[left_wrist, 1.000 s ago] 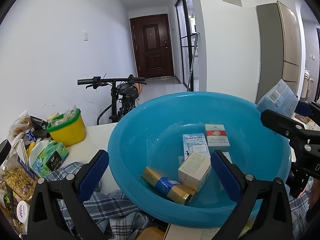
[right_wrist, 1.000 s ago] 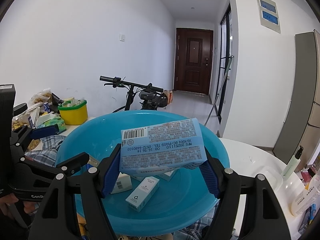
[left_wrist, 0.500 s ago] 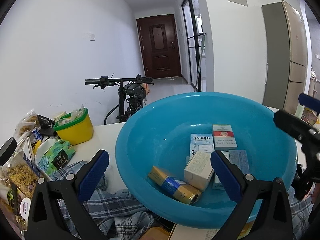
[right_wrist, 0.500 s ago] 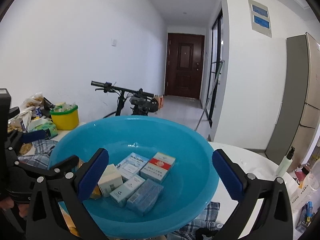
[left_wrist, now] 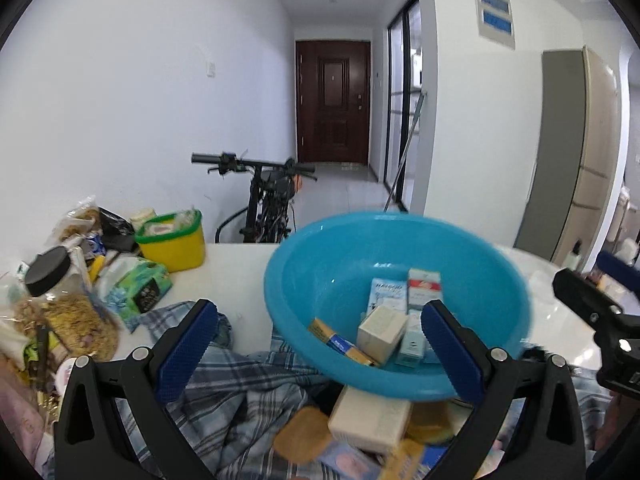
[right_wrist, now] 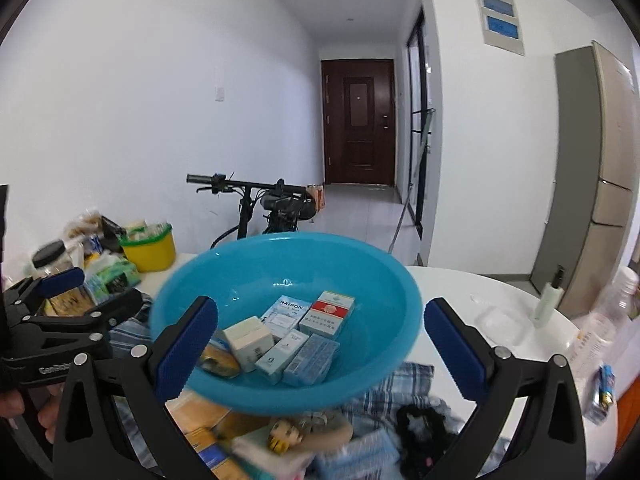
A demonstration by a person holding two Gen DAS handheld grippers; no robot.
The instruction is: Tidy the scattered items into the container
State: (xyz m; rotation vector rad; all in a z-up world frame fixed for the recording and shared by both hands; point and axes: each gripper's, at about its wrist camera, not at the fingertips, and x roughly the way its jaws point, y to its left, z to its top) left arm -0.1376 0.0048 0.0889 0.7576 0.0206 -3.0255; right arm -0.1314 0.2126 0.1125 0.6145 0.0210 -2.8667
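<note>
The white bench (right_wrist: 460, 284) carries everything, and the blue basin (right_wrist: 248, 276) sits near its middle, resting partly on a checked cloth (left_wrist: 224, 384) that spreads out from under the basin's near side. Both tools hang on the near side of the basin: the left tool (left_wrist: 320, 344) has its jaws spread wide with nothing between the pads, and the right tool (right_wrist: 320, 344) is spread just as wide and also holds nothing.

To the far left of the basin stands a yellow tub with a green rim (left_wrist: 172, 244), with a green packet (left_wrist: 138, 284) and a black-lidded jar (left_wrist: 50, 268) nearer the left edge (snack bags crowd around them). To the right of the basin a slim white bottle (right_wrist: 550, 300) stands upright, well apart from it.

Inside the basin lie the small boxes: a red-and-white box (right_wrist: 330, 312) and a pale box marked RAISON (right_wrist: 286, 312) toward the far side, a cream box (right_wrist: 246, 336) at the left, and a light blue box (right_wrist: 310, 360) nearest. More loose items lie blurred below the basin's near rim.
</note>
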